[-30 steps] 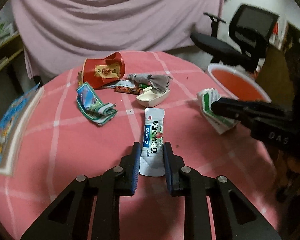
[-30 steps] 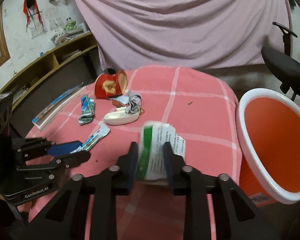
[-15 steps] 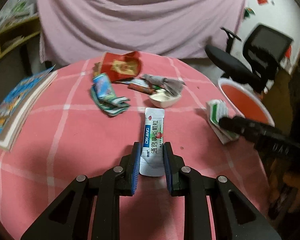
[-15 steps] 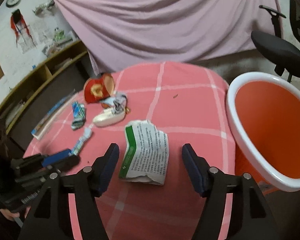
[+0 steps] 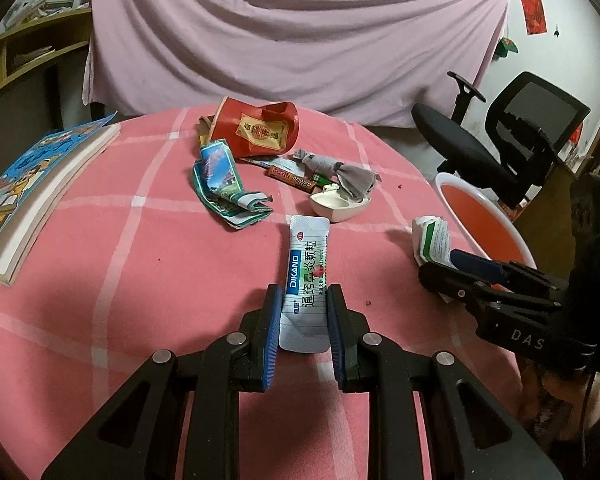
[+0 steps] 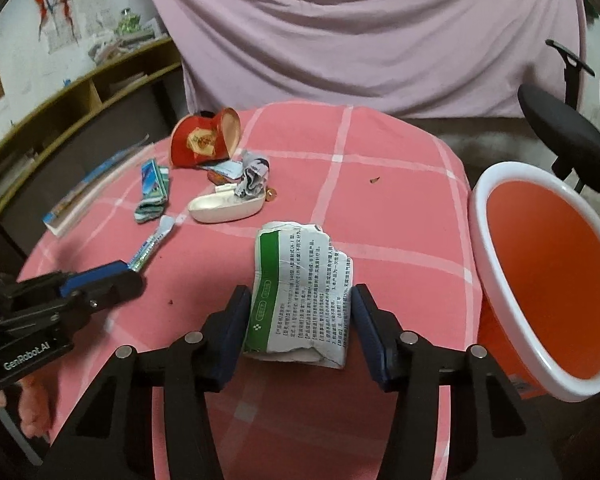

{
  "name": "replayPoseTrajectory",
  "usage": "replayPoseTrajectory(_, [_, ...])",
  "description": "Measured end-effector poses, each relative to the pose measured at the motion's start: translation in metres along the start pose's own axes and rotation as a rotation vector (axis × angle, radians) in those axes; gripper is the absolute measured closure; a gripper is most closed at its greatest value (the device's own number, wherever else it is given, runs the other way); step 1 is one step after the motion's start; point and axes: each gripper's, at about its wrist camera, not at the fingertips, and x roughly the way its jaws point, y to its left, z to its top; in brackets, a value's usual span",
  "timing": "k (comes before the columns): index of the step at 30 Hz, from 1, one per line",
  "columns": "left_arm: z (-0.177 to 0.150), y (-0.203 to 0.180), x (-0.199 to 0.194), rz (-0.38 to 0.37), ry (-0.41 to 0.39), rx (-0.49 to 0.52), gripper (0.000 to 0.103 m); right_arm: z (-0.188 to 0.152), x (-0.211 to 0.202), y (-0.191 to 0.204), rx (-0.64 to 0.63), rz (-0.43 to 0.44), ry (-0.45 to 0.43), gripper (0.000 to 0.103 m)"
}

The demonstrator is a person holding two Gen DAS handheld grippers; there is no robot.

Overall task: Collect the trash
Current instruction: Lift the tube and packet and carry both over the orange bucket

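Left wrist view: the left hand-held gripper (image 5: 303,314) is clamped on a white and blue sachet (image 5: 306,280) above the pink checked worktop (image 5: 112,264). Right wrist view: the right hand-held gripper (image 6: 300,322) is closing, its pads not pressing the crumpled green and white leaflet (image 6: 300,292) lying between them on the worktop. Farther off sit a white dish (image 6: 226,208), a folded wrapper (image 6: 153,190) and a red paper cup (image 6: 204,140). An orange bin (image 6: 552,276) stands beside the worktop's right edge.

We see a glossy foil-like sachet (image 5: 306,280), creased matt paper leaflet (image 6: 300,292), pink checked cloth tablecloth (image 5: 140,260), smooth plastic bin (image 6: 496,248).
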Motion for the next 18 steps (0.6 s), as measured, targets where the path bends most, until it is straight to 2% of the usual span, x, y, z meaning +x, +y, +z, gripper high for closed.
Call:
replayPoseTrajectory(4, [-0.003, 0.001, -0.013, 0.028, -0.058, -0.006, 0.084, -0.002, -0.012, -0.005, 0.026, 0.087, -0.061, 0.054])
replayPoseTrajectory(10, [-0.008, -0.011, -0.045, 0.055, -0.234, 0.017, 0.084, -0.01, -0.053, -0.015, 0.061, 0.136, -0.28, 0.053])
replayPoseTrajectory(14, [-0.002, -0.035, -0.069, 0.055, -0.382, 0.098, 0.084, -0.022, -0.086, -0.011, 0.011, 0.095, -0.447, 0.053])
replayPoseTrajectory(18, [0.004, -0.069, -0.085, 0.036, -0.492, 0.19, 0.084, -0.03, -0.114, -0.015, -0.004, 0.055, -0.592, 0.053])
